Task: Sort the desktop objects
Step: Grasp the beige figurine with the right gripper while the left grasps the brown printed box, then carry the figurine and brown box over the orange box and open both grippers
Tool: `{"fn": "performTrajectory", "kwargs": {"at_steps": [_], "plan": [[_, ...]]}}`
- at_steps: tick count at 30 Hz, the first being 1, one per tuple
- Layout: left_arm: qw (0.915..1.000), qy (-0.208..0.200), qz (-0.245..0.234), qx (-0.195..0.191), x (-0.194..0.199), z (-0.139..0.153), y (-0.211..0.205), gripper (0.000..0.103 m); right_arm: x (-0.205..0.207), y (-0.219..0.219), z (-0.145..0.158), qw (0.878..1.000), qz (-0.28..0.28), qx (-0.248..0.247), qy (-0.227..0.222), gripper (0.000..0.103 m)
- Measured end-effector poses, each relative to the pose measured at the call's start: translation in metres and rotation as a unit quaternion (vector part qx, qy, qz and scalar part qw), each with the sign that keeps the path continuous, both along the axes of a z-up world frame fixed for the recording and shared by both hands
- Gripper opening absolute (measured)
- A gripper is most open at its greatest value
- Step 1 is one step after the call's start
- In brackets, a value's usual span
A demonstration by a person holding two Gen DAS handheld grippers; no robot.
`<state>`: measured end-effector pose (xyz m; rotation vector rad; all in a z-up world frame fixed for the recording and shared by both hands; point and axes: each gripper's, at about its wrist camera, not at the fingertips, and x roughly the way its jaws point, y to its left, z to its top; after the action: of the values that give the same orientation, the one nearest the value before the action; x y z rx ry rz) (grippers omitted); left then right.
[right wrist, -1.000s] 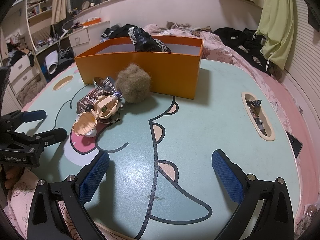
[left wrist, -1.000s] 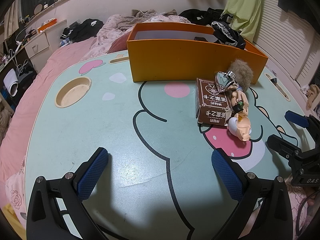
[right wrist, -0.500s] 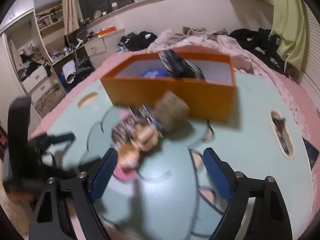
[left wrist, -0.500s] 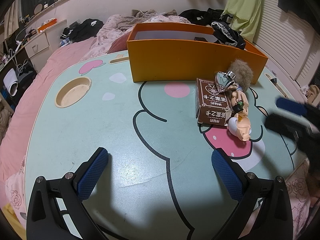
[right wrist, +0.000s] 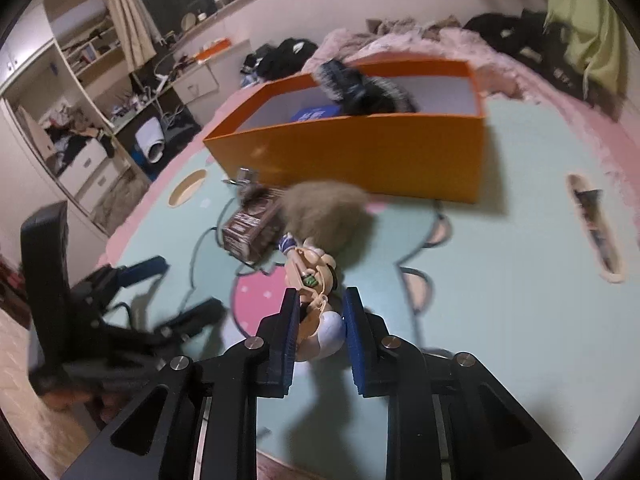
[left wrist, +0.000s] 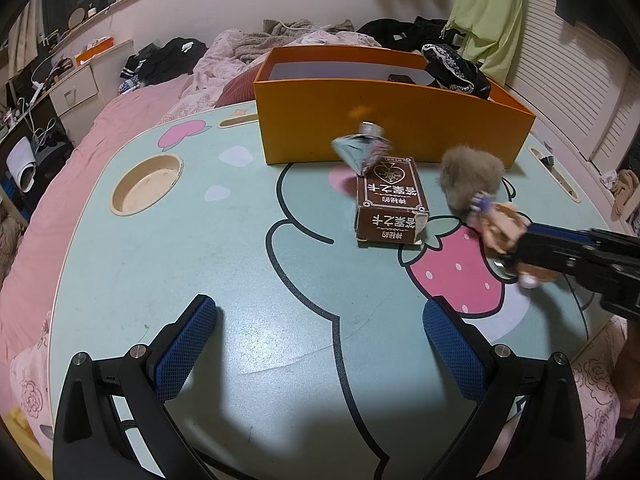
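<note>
With the right gripper [right wrist: 320,322] clenched on the doll [right wrist: 316,280] (its fur pompom [right wrist: 324,212] dangling), lift clear of the card box [left wrist: 390,204] toward the orange bin [right wrist: 360,156] while the left gripper [left wrist: 316,336] idles released

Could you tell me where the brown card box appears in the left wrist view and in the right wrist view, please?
Left wrist view: the brown card box lies right of centre on the table, just in front of the orange box.
Right wrist view: the brown card box sits left of centre, partly behind the furry pompom.
Shared landmark: the orange box, directly behind it in both views.
</note>
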<state>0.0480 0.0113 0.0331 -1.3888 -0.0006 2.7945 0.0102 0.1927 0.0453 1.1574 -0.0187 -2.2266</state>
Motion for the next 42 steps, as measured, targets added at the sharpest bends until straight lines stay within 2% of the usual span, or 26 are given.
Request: {"fn": "performTrajectory", "kwargs": {"at_steps": [4, 5, 6, 8, 15, 19, 20, 21, 22, 24, 30, 33, 35, 36, 37, 40, 42], "plan": [[1.0, 0.0, 0.0, 0.0, -0.001, 0.0, -0.001, 0.103, 0.011, 0.015, 0.001, 0.999, -0.015, 0.017, 0.033, 0.023], [1.0, 0.0, 0.0, 0.0, 0.0, 0.0, 0.0, 0.103, 0.012, 0.019, 0.002, 0.999, -0.023, 0.018, 0.04, 0.032], [1.0, 0.0, 0.0, 0.0, 0.0, 0.0, 0.0, 0.103, 0.013, 0.023, 0.002, 0.998, -0.032, 0.015, 0.044, 0.049], [1.0, 0.0, 0.0, 0.0, -0.001, 0.0, -0.001, 0.103, 0.013, 0.028, 0.003, 0.998, -0.046, 0.007, 0.05, 0.064], [1.0, 0.0, 0.0, 0.0, 0.0, 0.0, 0.0, 0.103, 0.01, 0.016, 0.001, 0.995, -0.05, 0.051, 0.065, 0.07], [1.0, 0.0, 0.0, 0.0, 0.0, 0.0, 0.0, 0.103, 0.006, 0.005, -0.002, 0.993, -0.047, 0.082, 0.077, 0.07], [1.0, 0.0, 0.0, 0.0, 0.0, 0.0, 0.0, 0.103, 0.003, 0.003, -0.007, 0.992, -0.047, 0.093, 0.072, 0.064], [1.0, 0.0, 0.0, 0.0, 0.0, 0.0, 0.0, 0.103, 0.0, 0.003, -0.011, 0.991, -0.049, 0.099, 0.07, 0.045], [1.0, 0.001, 0.0, -0.001, 0.001, 0.0, 0.0, 0.103, 0.002, 0.003, -0.01, 0.991, -0.048, 0.099, 0.079, 0.037], [1.0, 0.001, 0.0, 0.0, 0.001, 0.001, 0.0, 0.103, 0.002, 0.006, -0.009, 0.993, -0.041, 0.083, 0.079, 0.032], [0.9999, 0.01, -0.007, 0.008, 0.003, 0.008, 0.003, 0.101, -0.001, 0.026, -0.009, 0.996, -0.057, 0.034, 0.066, 0.031], [0.9978, 0.055, -0.018, 0.032, 0.008, 0.031, 0.006, 0.085, -0.001, 0.029, -0.008, 0.996, -0.061, 0.021, 0.061, 0.031], [0.9958, 0.073, -0.028, 0.046, 0.001, 0.043, 0.008, 0.064, -0.001, 0.028, -0.007, 0.996, -0.061, 0.022, 0.062, 0.031], [0.9954, 0.072, -0.04, 0.049, -0.007, 0.048, 0.012, 0.061, -0.001, 0.028, -0.008, 0.996, -0.06, 0.023, 0.062, 0.031], [0.9953, 0.069, -0.048, 0.049, -0.013, 0.05, 0.014, 0.057, -0.001, 0.028, -0.008, 0.996, -0.06, 0.023, 0.062, 0.031], [0.9946, 0.071, -0.068, 0.033, -0.036, 0.053, 0.028, 0.057, -0.001, 0.027, -0.007, 0.996, -0.06, 0.02, 0.061, 0.031], [0.9956, 0.054, -0.074, 0.022, -0.055, 0.046, 0.035, 0.057, -0.001, 0.027, -0.007, 0.996, -0.06, 0.021, 0.061, 0.031]]}}
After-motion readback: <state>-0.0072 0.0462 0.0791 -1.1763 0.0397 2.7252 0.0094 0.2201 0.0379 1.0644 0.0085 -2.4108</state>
